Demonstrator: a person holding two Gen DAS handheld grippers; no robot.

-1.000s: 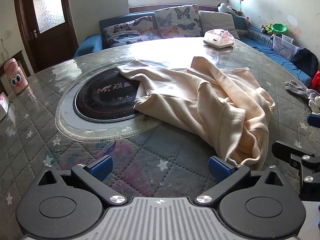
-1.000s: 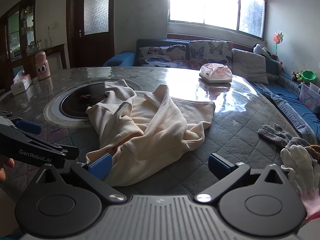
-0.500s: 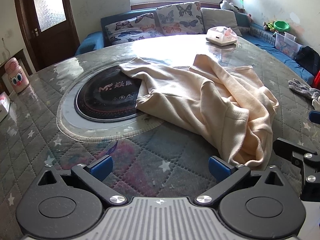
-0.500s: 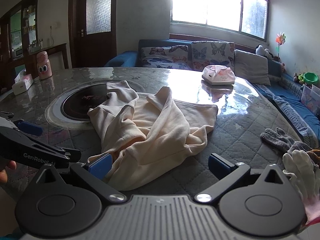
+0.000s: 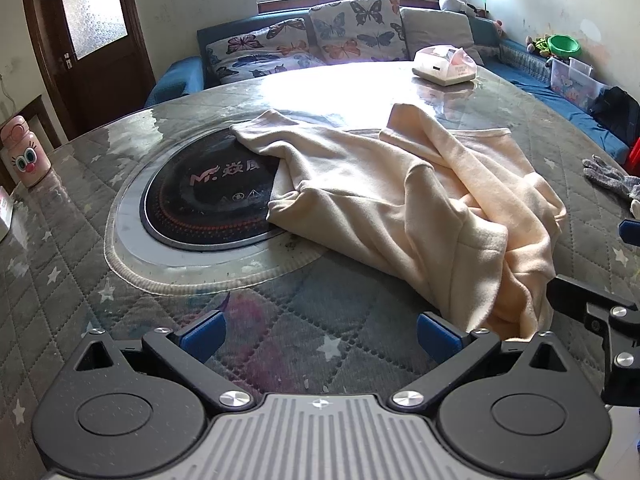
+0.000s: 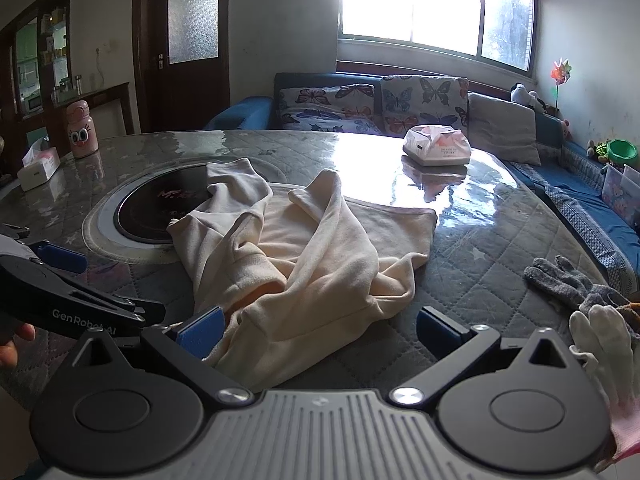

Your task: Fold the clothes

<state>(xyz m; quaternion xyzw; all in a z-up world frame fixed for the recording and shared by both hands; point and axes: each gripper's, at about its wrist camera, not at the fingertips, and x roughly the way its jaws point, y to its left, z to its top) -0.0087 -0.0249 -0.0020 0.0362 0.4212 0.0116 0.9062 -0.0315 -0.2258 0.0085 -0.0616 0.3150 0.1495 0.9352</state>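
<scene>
1. Both tongs are spread wide with nothing between the blue pads: the left tongs [image 5: 320, 334] hover over bare quilted tabletop [image 5: 72, 240], and the right tongs [image 6: 318, 326] sit at the near hem of the garment.
2. Lying crumpled and unfolded on the tabletop is the cream sweatshirt [image 5: 400, 200] — one sleeve reaches out over the black induction cooker [image 5: 208, 200] set into the surface, the other is thrown across the body toward the far side.
3. From the right wrist view the sweatshirt [image 6: 304, 248] bunches toward the camera, and its lower edge lies just beside the left-hand blue pad [image 6: 200, 330]; whether cloth and pad touch I cannot tell.
4. Seen from the left wrist view, the right tongs [image 5: 592, 316] show as a black arm at the right edge, just beside the garment's near corner. In the right wrist view the left tongs [image 6: 60, 280] come in from the left edge, near the cooker's rim.
5. A grey knitted glove [image 6: 568, 280] lies on the tabletop to the right of the garment, well apart from it, with a white glove [image 6: 604, 344] nearer the camera.
6. Farther back a tissue box [image 6: 438, 148] stands on the glossy, sunlit part of the tabletop.
7. At the left edge stand a pink cartoon-faced bottle [image 6: 82, 132] and a second white tissue box [image 6: 38, 164] — behind the tabletop runs a blue sofa [image 6: 240, 114] with butterfly cushions [image 6: 328, 108].
</scene>
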